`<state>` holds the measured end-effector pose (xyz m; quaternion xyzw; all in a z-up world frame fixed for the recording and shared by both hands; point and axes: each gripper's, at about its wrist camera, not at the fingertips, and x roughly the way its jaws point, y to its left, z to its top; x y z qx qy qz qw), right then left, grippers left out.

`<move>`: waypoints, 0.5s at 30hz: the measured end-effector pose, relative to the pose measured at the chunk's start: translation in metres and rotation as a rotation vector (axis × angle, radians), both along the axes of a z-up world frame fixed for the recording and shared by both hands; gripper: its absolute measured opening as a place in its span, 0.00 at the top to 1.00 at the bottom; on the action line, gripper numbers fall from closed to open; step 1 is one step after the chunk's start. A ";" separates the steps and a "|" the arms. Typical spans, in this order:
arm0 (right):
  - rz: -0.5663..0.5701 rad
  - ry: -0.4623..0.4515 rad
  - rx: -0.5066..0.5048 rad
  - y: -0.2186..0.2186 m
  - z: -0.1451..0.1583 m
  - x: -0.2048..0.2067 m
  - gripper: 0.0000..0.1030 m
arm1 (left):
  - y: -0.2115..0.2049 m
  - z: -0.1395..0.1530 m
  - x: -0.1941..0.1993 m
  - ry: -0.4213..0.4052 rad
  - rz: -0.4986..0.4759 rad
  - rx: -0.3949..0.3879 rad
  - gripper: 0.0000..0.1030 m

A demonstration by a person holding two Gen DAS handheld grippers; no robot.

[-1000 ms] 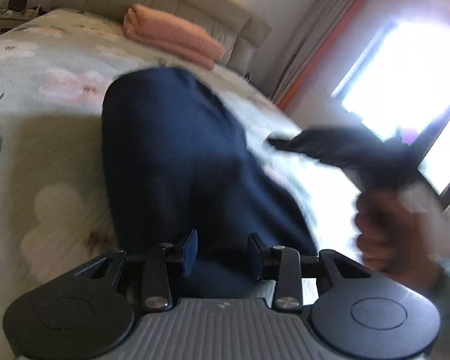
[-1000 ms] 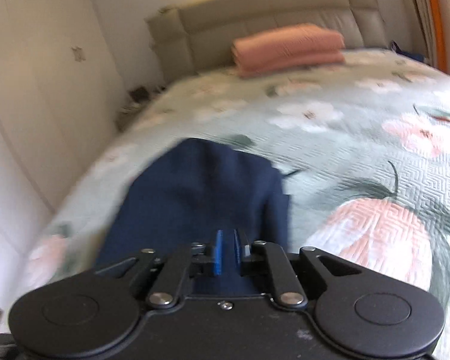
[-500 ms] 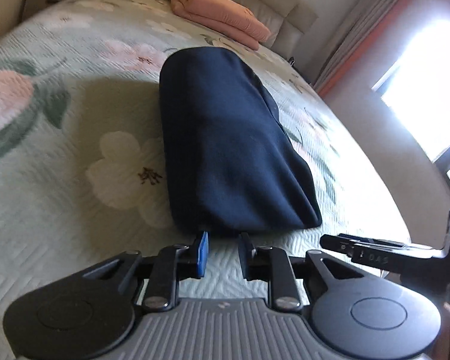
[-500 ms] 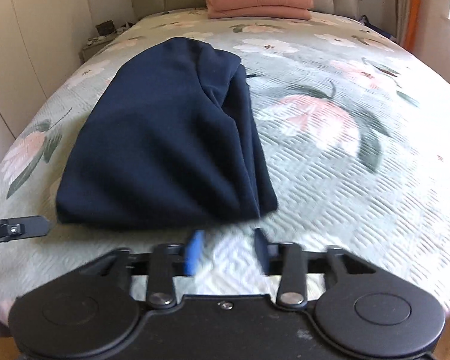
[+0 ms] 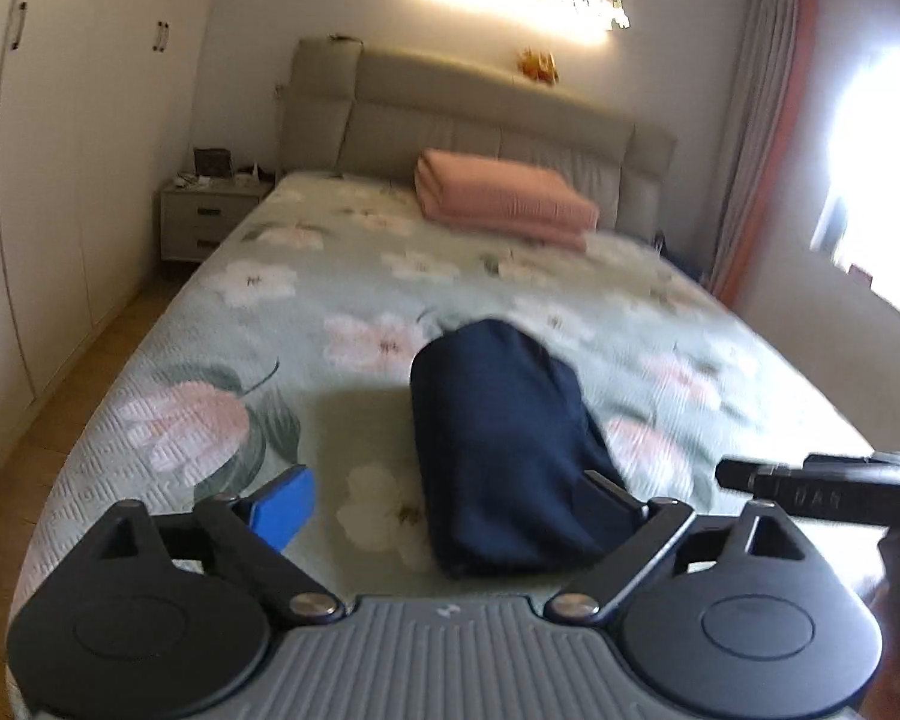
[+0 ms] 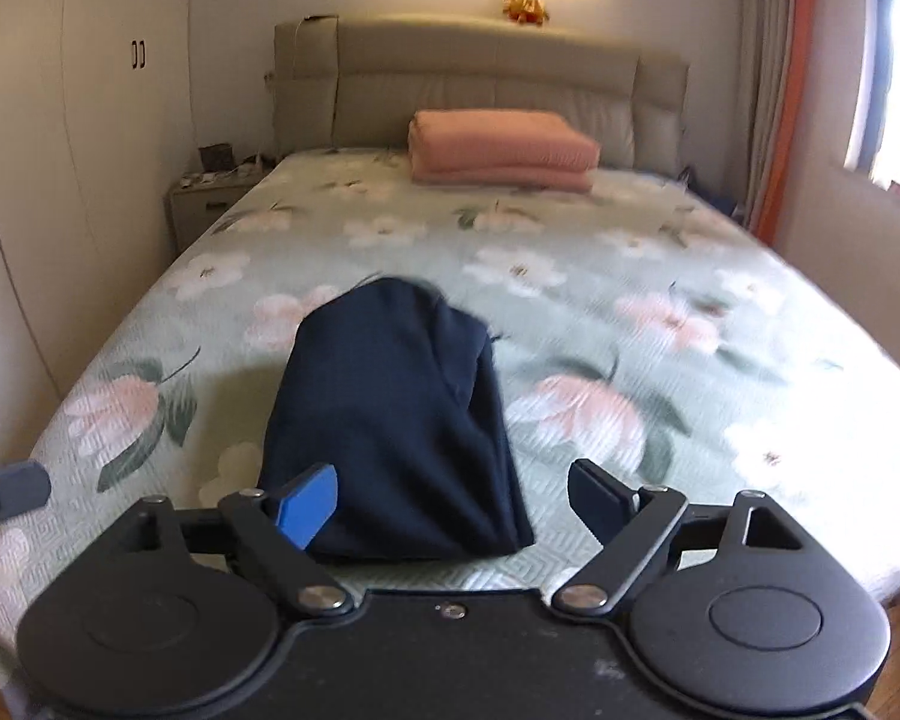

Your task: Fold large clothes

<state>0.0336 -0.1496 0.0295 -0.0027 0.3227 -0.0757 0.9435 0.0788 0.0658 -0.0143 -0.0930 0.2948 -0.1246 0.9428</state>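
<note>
The folded navy-blue fabric garment [image 6: 396, 420] lies on the floral quilted bed [image 6: 660, 276], ahead of and below both tools. The left tool [image 5: 450, 498] and right tool [image 6: 453, 498] are released, jaws opening, nothing gripped between them.

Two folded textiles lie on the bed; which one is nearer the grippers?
The navy garment, lying on the floral bedspread near the foot. The pink folded blanket sits far off against the headboard.
</note>
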 end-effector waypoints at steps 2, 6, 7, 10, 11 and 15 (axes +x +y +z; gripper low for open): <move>0.002 -0.005 0.021 -0.002 0.008 -0.004 0.02 | -0.004 0.007 -0.006 0.007 0.007 -0.021 0.07; 0.010 0.008 0.083 -0.007 0.014 -0.012 0.02 | -0.013 0.015 -0.016 0.006 0.025 0.009 0.07; 0.011 0.010 0.080 -0.007 0.015 -0.014 0.02 | -0.016 0.018 -0.018 0.001 0.032 0.021 0.07; 0.008 0.000 0.050 -0.004 0.017 -0.020 0.01 | -0.022 0.026 -0.023 -0.018 0.027 0.038 0.07; 0.012 -0.005 0.042 -0.003 0.017 -0.021 0.01 | -0.023 0.026 -0.021 -0.025 0.018 0.037 0.07; 0.004 0.008 0.039 0.000 0.013 -0.011 0.01 | -0.025 0.025 -0.016 -0.040 -0.002 0.053 0.07</move>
